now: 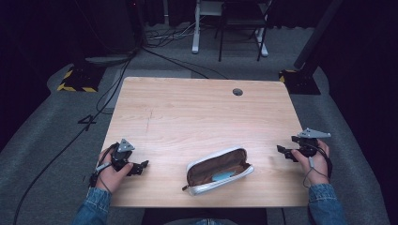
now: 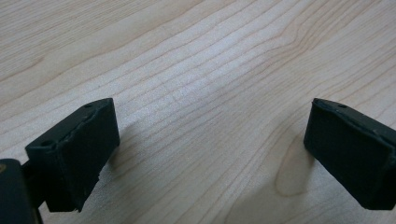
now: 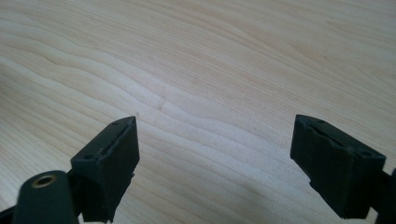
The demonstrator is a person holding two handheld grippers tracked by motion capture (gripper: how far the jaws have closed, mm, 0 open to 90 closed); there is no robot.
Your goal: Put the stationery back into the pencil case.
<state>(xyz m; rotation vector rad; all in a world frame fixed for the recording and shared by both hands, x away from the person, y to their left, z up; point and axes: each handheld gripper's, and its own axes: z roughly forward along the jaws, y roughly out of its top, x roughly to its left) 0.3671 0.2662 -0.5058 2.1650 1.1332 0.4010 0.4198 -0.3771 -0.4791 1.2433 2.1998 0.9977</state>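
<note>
Unzipped pouch (image 1: 218, 170) on surface (image 1: 187, 112), high view; midway between left gripper (image 1: 141, 166) and right gripper (image 1: 281, 151), both spread, empty, over bare wood.

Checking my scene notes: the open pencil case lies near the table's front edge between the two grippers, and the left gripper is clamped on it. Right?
Not quite. The left gripper is open and apart from the pencil case, as the high view shows. The rest stands.

readable text: one mark | mark: a dark figure that reads as "4" | stands on: the grey carpeted floor (image 1: 33, 136), left of the light wooden table (image 1: 197, 112) | labels, brands: none legible
</note>
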